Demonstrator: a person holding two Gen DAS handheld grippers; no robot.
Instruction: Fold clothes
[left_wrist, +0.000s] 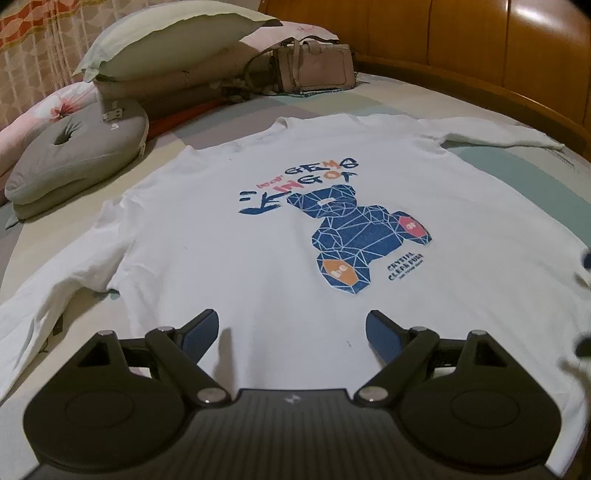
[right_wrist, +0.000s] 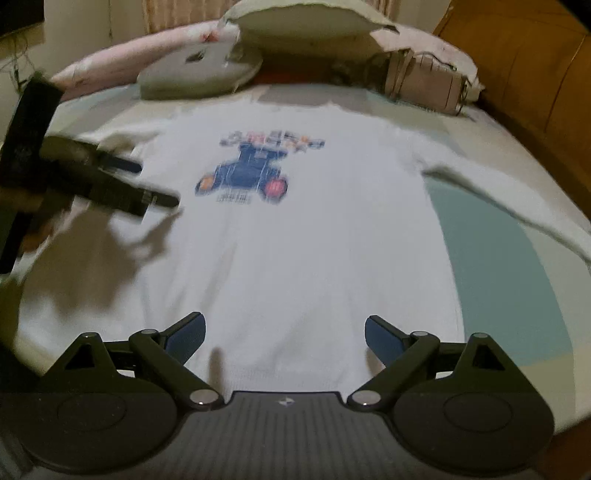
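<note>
Bed (left_wrist: 480, 122) bearing flat shirt (left_wrist: 258, 258); both tongs (left_wrist: 291, 332) (right_wrist: 284, 332) spread, empty, above hem

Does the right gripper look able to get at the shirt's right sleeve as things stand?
Probably yes: the right gripper is open, the sleeve lies flat on the bed, and nothing lies between them.

The shirt (left_wrist: 229, 236) was white with a blue geometric bear print (left_wrist: 354, 236); the bedsheet (left_wrist: 517, 177) wore pale teal and cream blocks.
</note>
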